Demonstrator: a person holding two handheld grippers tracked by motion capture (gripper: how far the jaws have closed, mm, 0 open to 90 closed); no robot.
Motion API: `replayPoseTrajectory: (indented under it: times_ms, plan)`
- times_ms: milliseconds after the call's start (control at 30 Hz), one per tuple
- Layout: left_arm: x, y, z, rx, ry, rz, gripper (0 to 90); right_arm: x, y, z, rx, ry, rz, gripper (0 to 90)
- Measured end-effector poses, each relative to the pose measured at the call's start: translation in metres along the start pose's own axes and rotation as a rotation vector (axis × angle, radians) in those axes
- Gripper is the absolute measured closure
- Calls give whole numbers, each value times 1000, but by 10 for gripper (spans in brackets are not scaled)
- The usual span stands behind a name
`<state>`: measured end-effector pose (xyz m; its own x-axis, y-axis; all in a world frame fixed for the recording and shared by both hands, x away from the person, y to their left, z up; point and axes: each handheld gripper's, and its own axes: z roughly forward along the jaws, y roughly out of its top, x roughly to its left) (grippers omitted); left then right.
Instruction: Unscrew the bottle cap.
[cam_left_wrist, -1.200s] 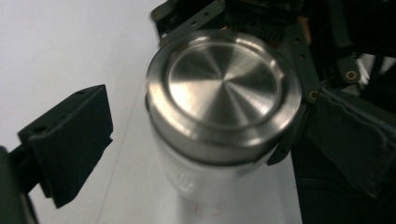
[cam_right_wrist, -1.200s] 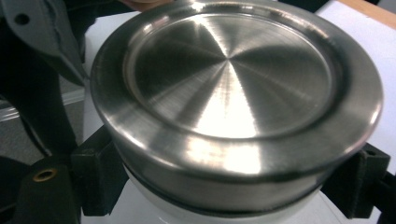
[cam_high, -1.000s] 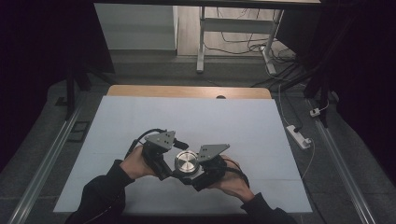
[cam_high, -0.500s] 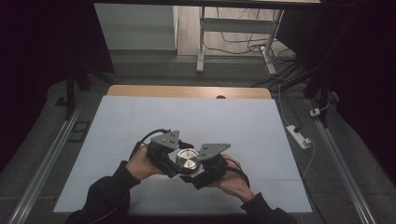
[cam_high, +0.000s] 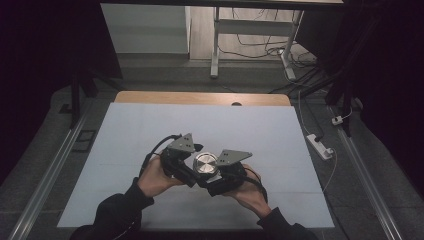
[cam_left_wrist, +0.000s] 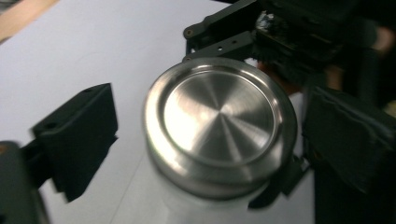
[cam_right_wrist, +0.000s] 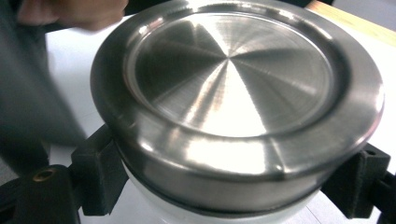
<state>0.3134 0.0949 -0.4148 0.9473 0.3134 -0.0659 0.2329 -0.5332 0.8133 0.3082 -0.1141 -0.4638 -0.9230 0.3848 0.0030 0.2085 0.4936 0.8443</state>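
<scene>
The steel lid (cam_right_wrist: 233, 88) sits on a white container whose wall shows just beneath its rim in the right gripper view, and the right hand-held gripper (cam_high: 216, 176) pinches that container below the lid: one black jaw presses its side low at the left of that view, the other at the right. In the high view the lid (cam_high: 205, 162) lies between the two hand-held grippers, close to the near edge of the desk (cam_high: 280, 135), a little right of the middle.

The left hand-held gripper (cam_high: 192, 162) comes at the lid from the left. Its jaws have just been opening and now stand spread. In the left gripper view the lid (cam_left_wrist: 219, 116) lies between them: one jaw stands clear at the left with bare desk showing in the gap, while the other is close beside the lid's right edge; whether it touches cannot be told through the blur.

Both hands (cam_high: 157, 177) hold their hand-held grippers from the near side, dark sleeves coming in from the bottom of the high view. Grey three-cornered plates top both hand-held grippers.

Farther off, the pale desk top runs to a wooden strip (cam_high: 200, 98) along its far edge. Beyond the desk's right side a white power strip (cam_high: 320, 146) lies on the floor, and cables (cam_high: 260, 42) trail past a table leg behind.
</scene>
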Motion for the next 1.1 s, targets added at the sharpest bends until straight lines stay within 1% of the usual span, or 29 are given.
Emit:
replayPoseTrajectory:
  times_ms: [33,100,167,200,267,300,333,367,433,500,533,567,600,667,733,767,833,933,967,1033,1067,1100]
  plan:
    - [2,-2,-5,-5,-25,20,30,0,0,0,0,13,-7,150]
    - [5,-5,-12,-6,-96,56,28,2,0,1,5,46,-18,151]
    - [5,-8,-16,8,-144,108,24,4,0,2,11,86,-34,150]
    - [5,-9,-17,18,-176,136,26,6,0,3,14,105,-48,151]
    - [3,-11,-16,35,-215,172,36,9,0,4,16,146,-70,151]
    - [2,-12,-15,48,-231,197,43,10,0,5,19,166,-82,151]
    - [0,-13,-13,55,-232,222,49,12,0,5,19,187,-87,151]
    - [-1,-13,-12,63,-239,235,57,14,0,6,23,202,-97,150]
    - [-3,-14,-9,62,-256,254,80,17,0,6,30,229,-119,151]
    - [-5,-14,-7,59,-272,276,126,20,1,7,39,241,-133,151]
    - [-6,-15,-6,55,-267,282,154,21,1,7,41,246,-138,151]
    - [-7,-16,-6,49,-253,289,175,21,1,7,40,247,-143,150]
    - [-6,-15,-6,44,-251,285,192,22,1,7,40,248,-143,151]
    - [-6,-15,-6,39,-228,268,198,22,1,7,40,234,-141,150]
    - [-6,-14,-5,32,-189,237,199,19,2,6,37,208,-131,150]
    - [-6,-13,-4,31,-164,219,199,18,2,6,36,192,-127,151]
    - [-7,-12,-1,27,-109,183,200,16,2,6,38,149,-98,151]
    - [-9,-10,5,20,-16,118,200,11,1,6,39,74,-62,150]
    - [-10,-9,7,15,15,91,200,10,1,6,38,50,-57,150]
    - [-13,-7,11,4,78,44,200,8,0,6,34,8,-31,150]
    - [-15,-6,13,-3,104,23,199,7,0,6,29,-12,-24,151]
    - [-16,-6,14,-7,121,12,198,6,0,6,28,-29,-15,150]
